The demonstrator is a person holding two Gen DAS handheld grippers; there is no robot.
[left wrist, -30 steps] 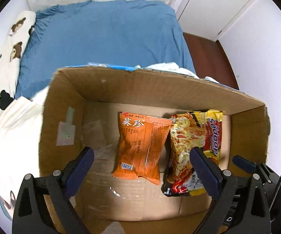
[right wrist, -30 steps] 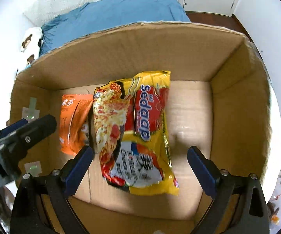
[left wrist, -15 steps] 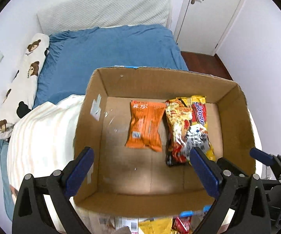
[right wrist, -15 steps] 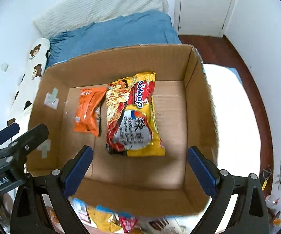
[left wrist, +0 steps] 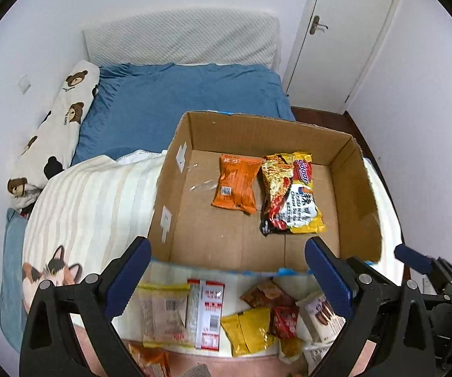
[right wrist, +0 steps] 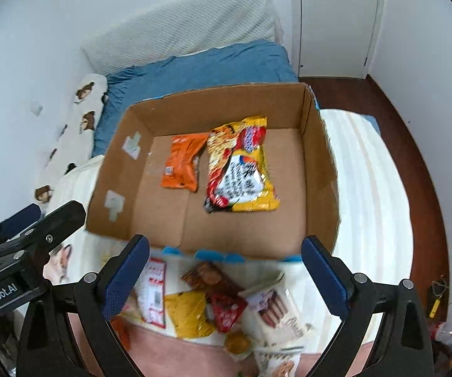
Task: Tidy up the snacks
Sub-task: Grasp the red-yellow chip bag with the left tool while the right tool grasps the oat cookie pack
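White walls, a white door (left wrist: 348, 40) in the upper right of the left wrist frame and a bed with a blue sheet (left wrist: 182, 100) filled the background, with a bear-print pillow (left wrist: 53, 132) along the left edge and a cream striped blanket (left wrist: 100, 198) spread nearer the cameras. On that blanket sat the open cardboard box (left wrist: 356, 194), taking the middle of both frames. Inside it, toward the far wall, lay a yellow noodle packet (left wrist: 292, 194) printed "Sedaap", and touching its left side an orange packet (left wrist: 237, 185) with Chinese characters too small to read; both ran lengthwise from near to far. Below the box's near wall, at the bottom centre of both frames, lay the loose snacks (right wrist: 213, 304) not yet boxed: a white red-printed packet (left wrist: 207, 311), a yellow pouch (right wrist: 188, 314), a small red packet (right wrist: 226, 311) and a brown biscuit packet (right wrist: 205, 278), their print unreadable. The left gripper (left wrist: 229, 279) and right gripper (right wrist: 226, 276) each hovered with jaws spread wide and nothing between them, the pile lying just beyond and below the fingertips. By my reading the white packet lay nearer the left gripper, its long axis running near to far, the biscuits nearer the right. "GenRobot.AI" was printed on the left tool seen at the lower left of the right wrist frame.
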